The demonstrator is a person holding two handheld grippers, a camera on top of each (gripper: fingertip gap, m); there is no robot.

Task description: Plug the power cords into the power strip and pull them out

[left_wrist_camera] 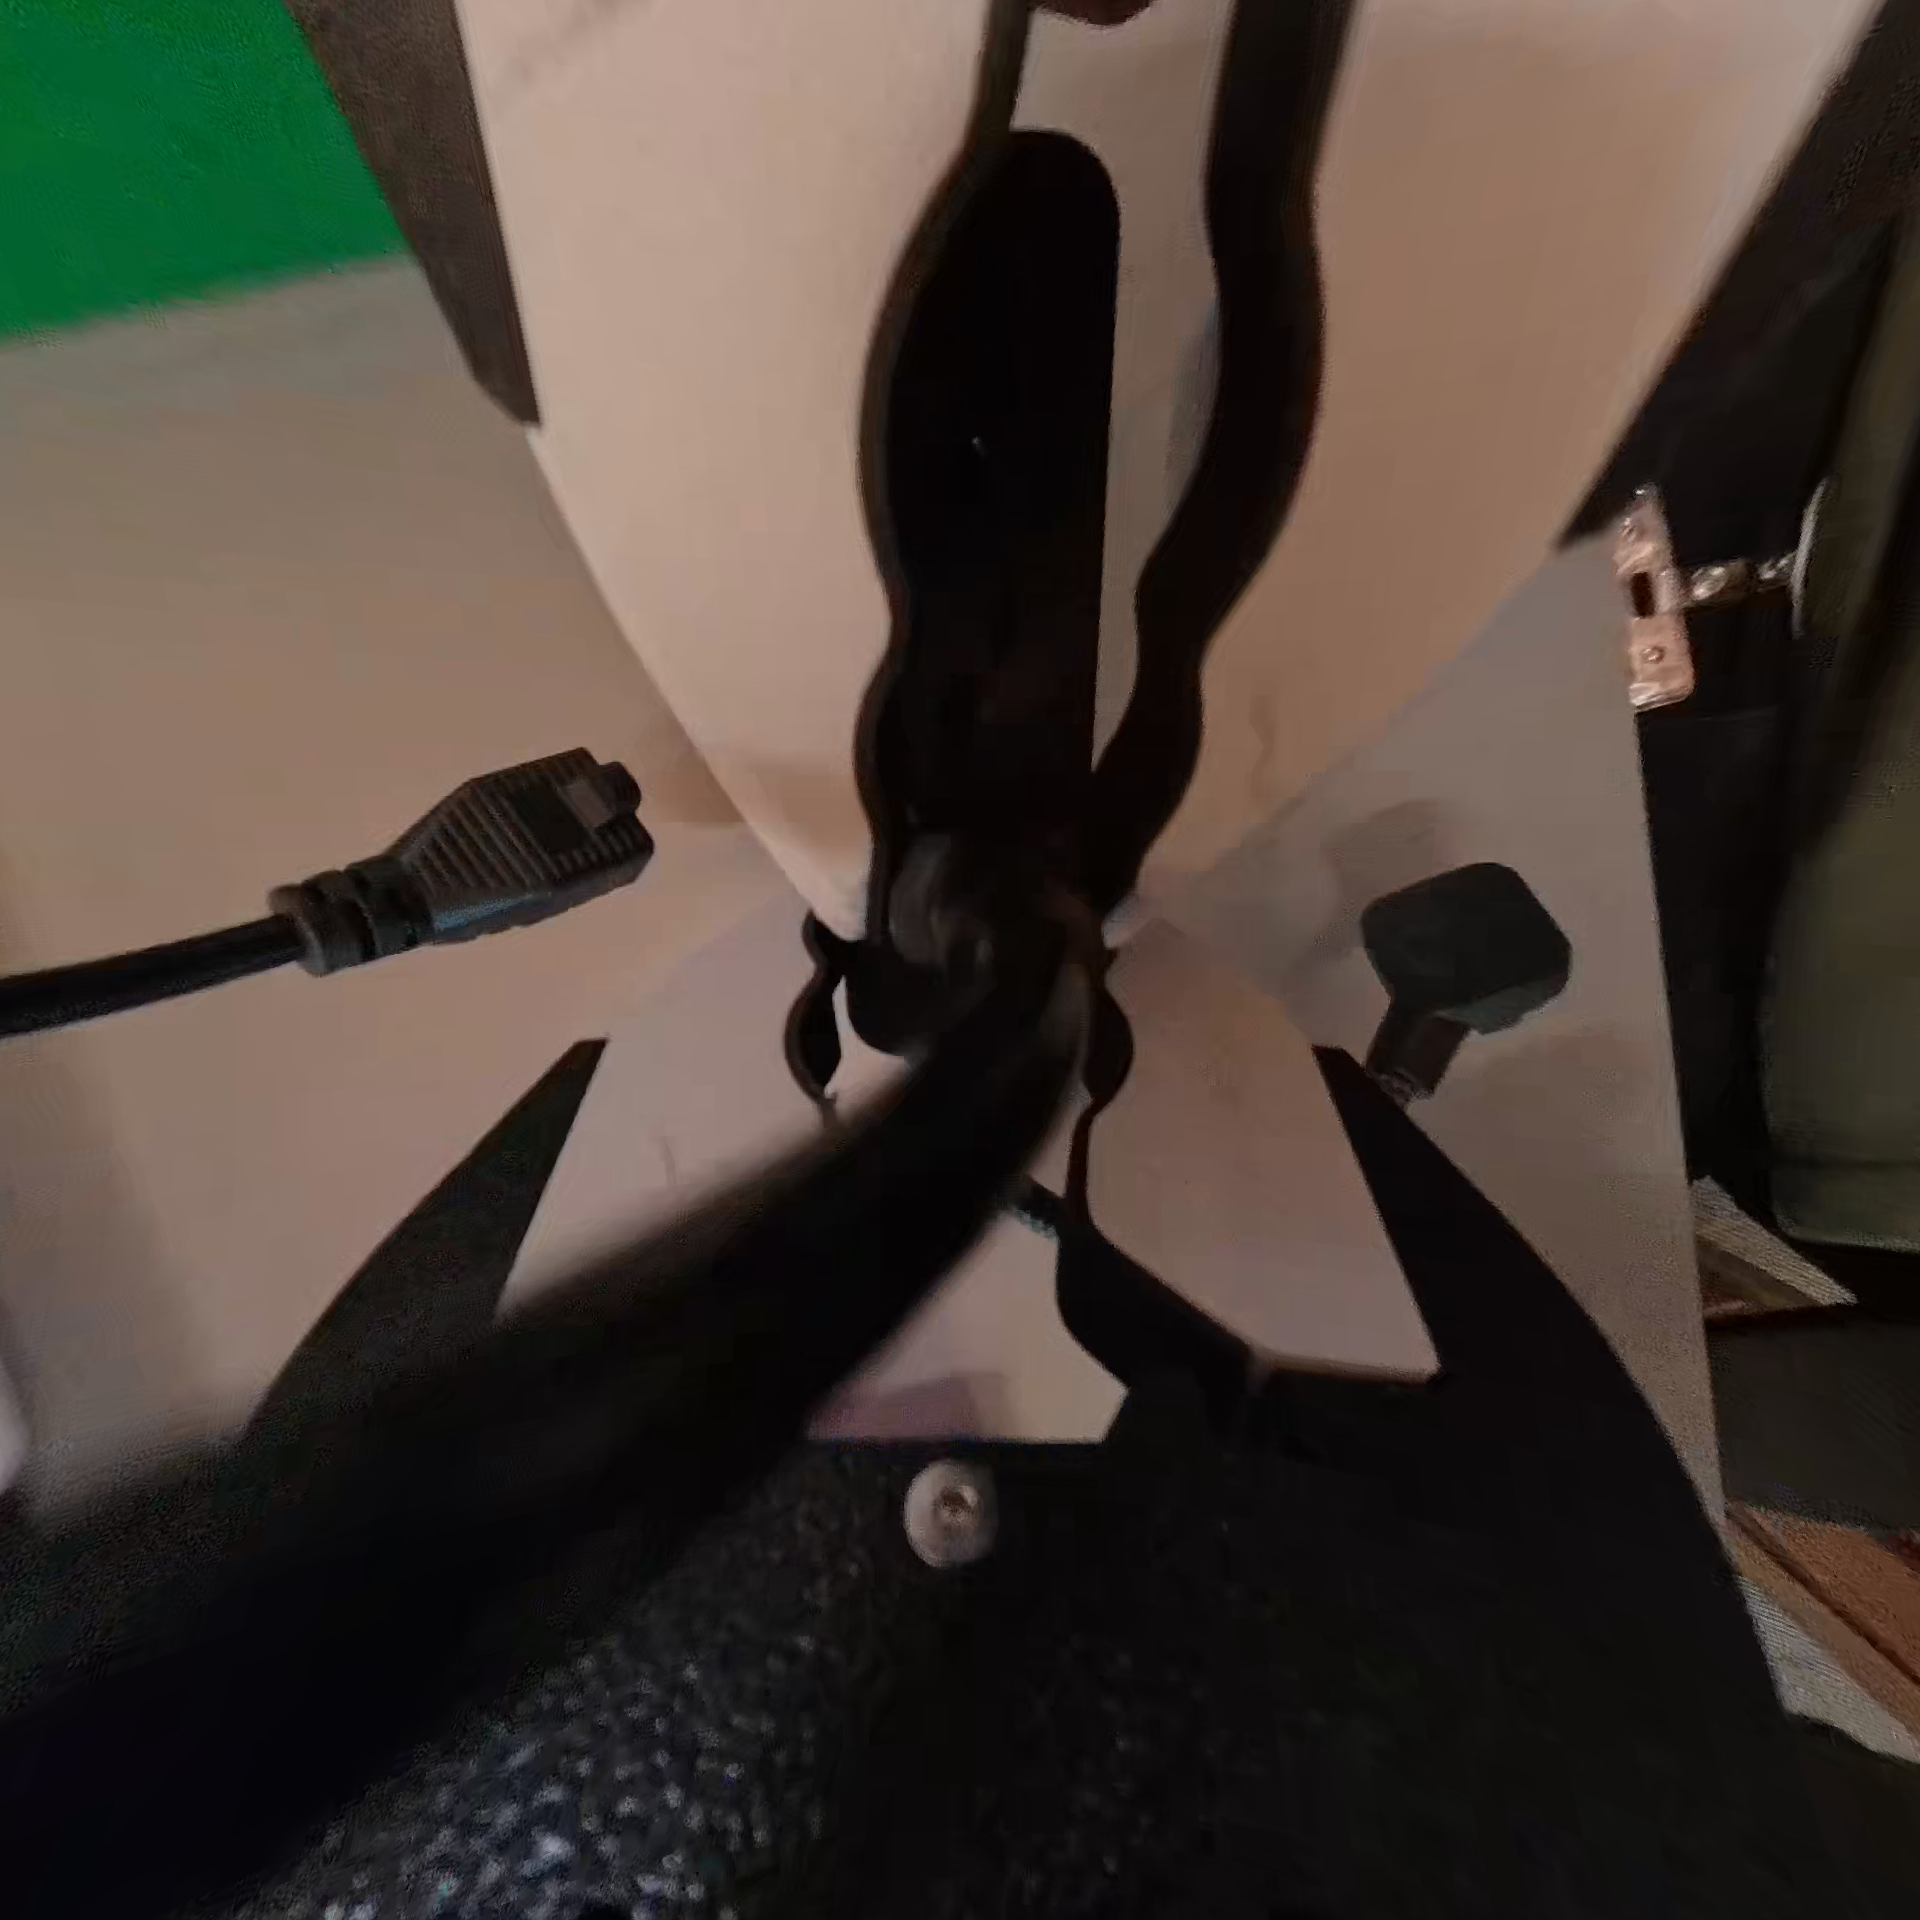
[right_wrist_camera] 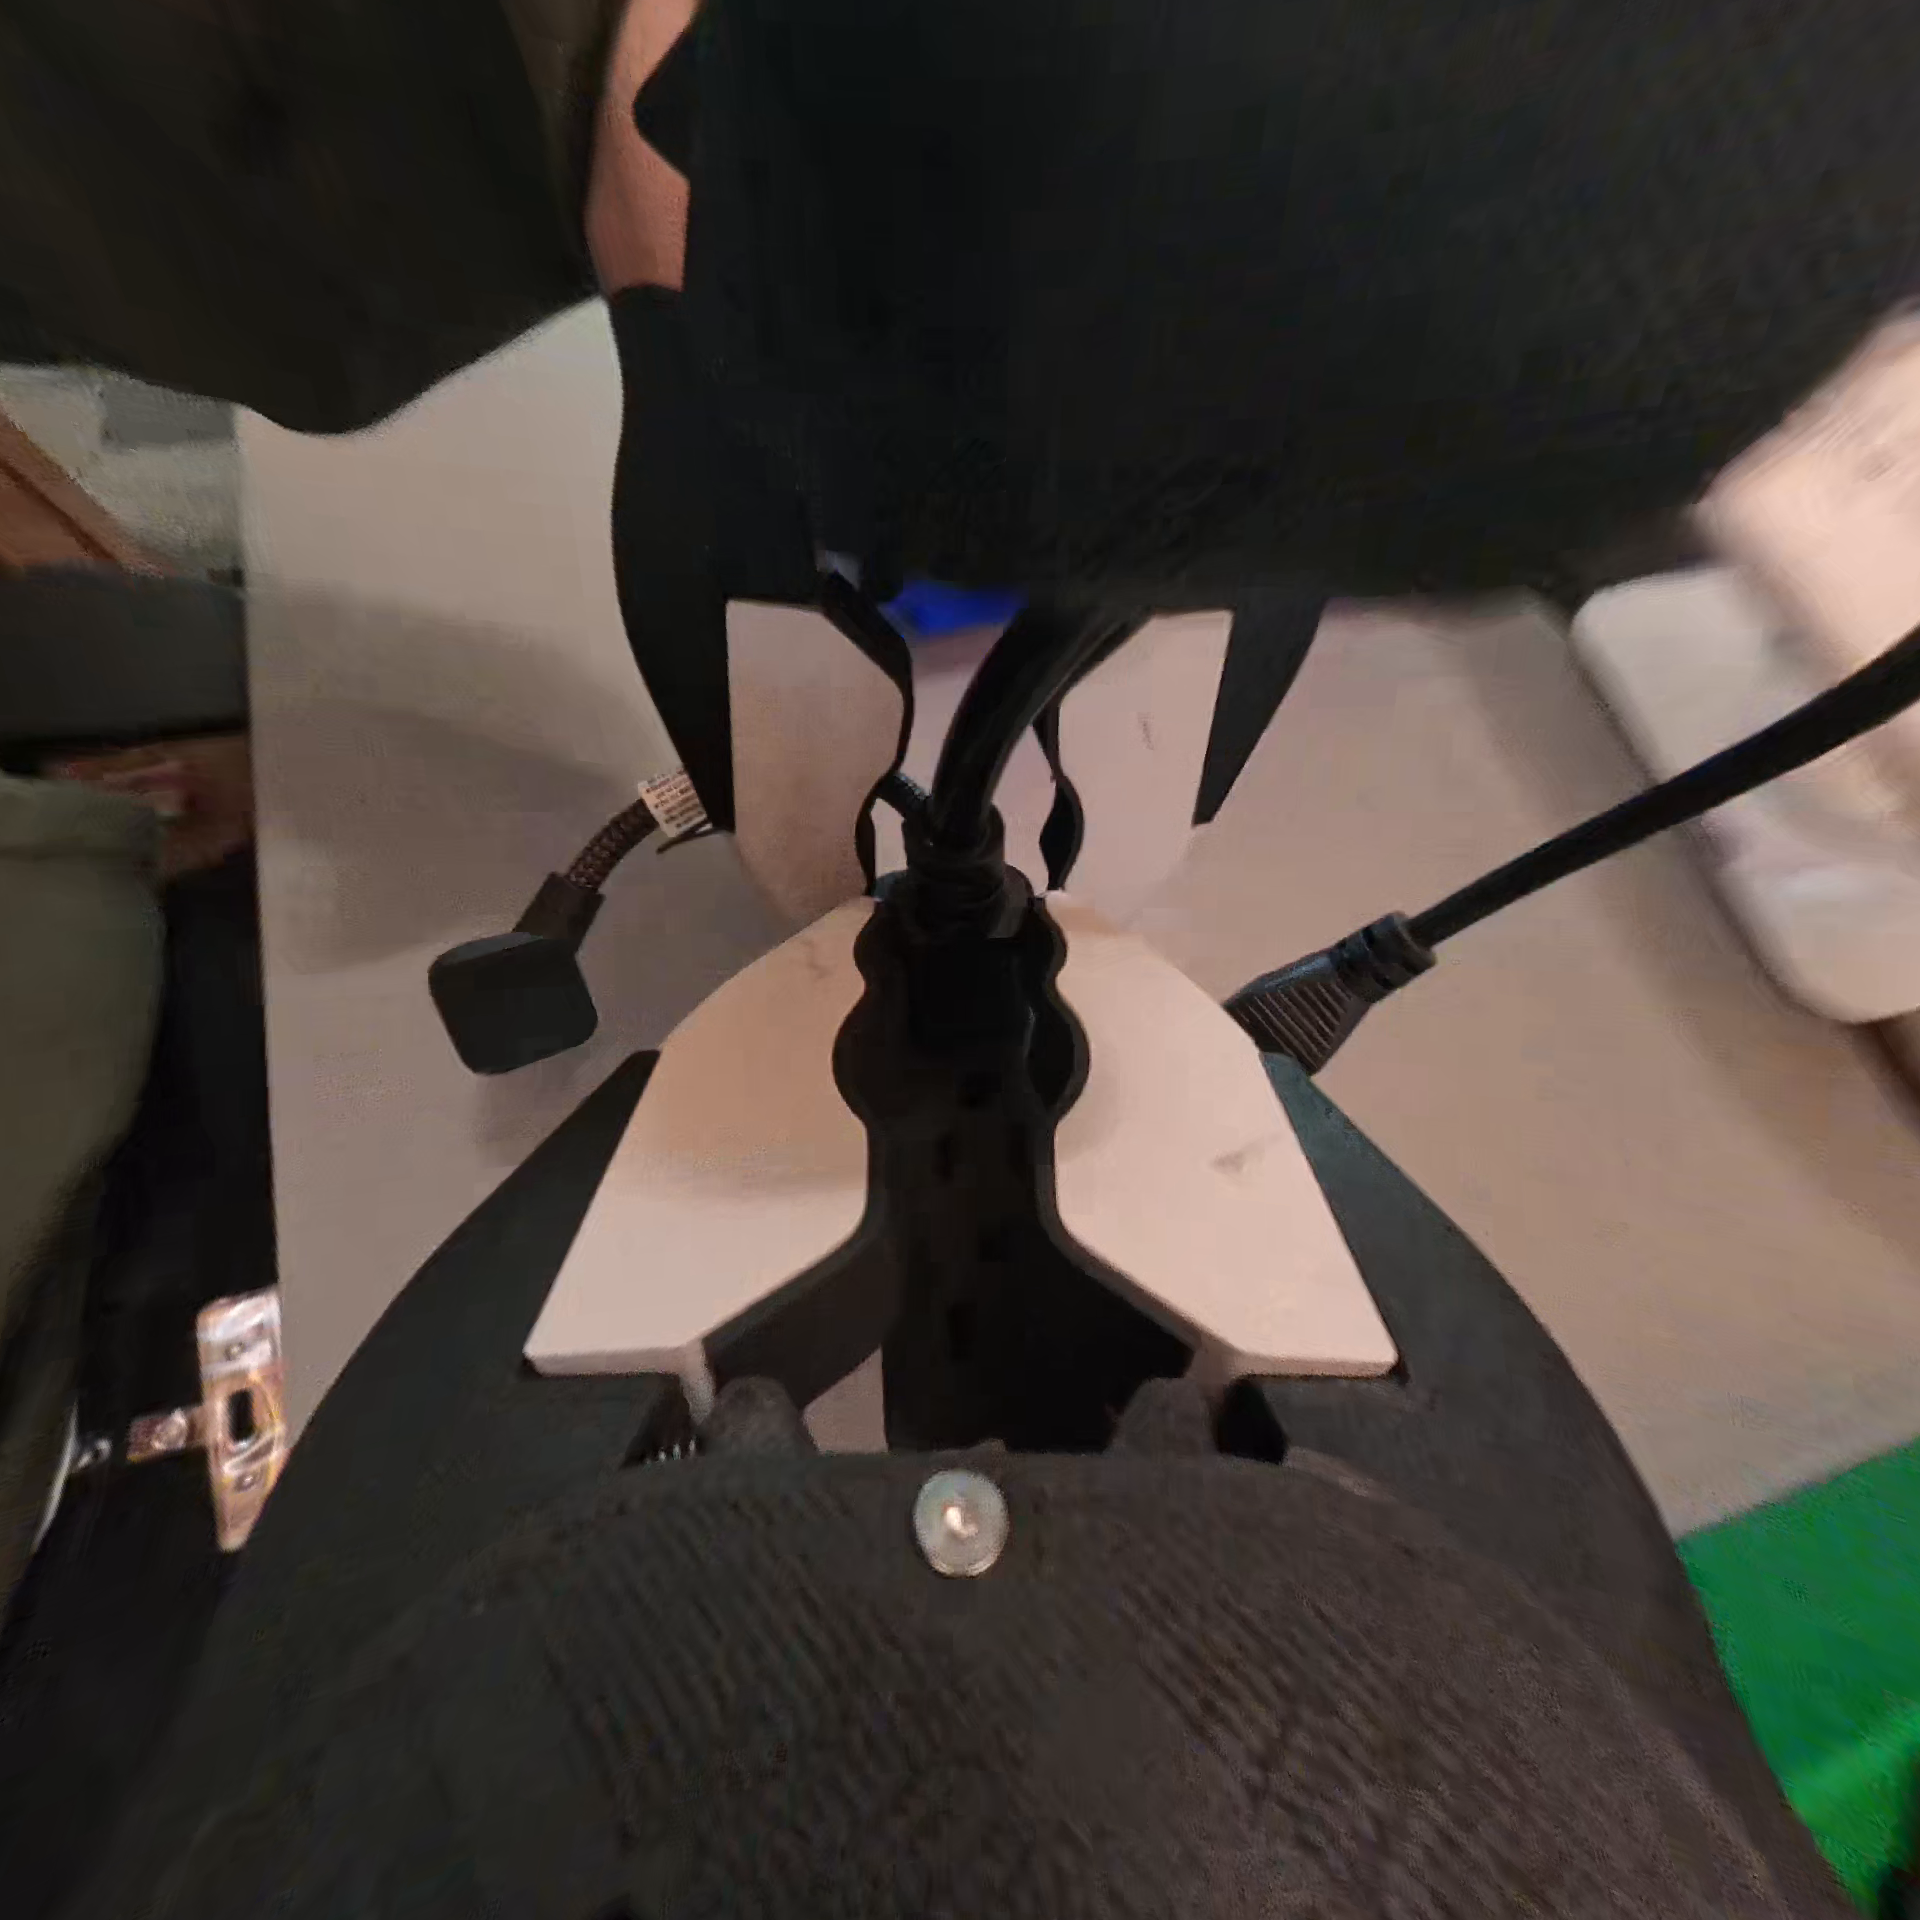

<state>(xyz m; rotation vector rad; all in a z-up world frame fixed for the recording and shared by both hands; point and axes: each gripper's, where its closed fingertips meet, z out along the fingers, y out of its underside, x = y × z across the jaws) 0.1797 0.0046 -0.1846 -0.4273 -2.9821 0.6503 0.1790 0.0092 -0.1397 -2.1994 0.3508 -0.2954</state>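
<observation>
The right gripper (right_wrist_camera: pixel 961 935) is clamped on a black power-cord plug (right_wrist_camera: pixel 961 1039), its long axis running straight along the gripper's fingers, cord end pointing away toward the left gripper (right_wrist_camera: pixel 966 821). The left gripper's jaws are nearly closed around that thick black cord (left_wrist_camera: pixel 966 1122) just above the pale counter (right_wrist_camera: pixel 1455 1195). A braided black cable (right_wrist_camera: pixel 592 852) beside them carries a small white label, too blurred to read.

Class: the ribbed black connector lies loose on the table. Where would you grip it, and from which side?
Probably the ribbed body, from above, one finger on each long side: it lies flat and those sides are free. Avoid the thin cord behind it.
</observation>
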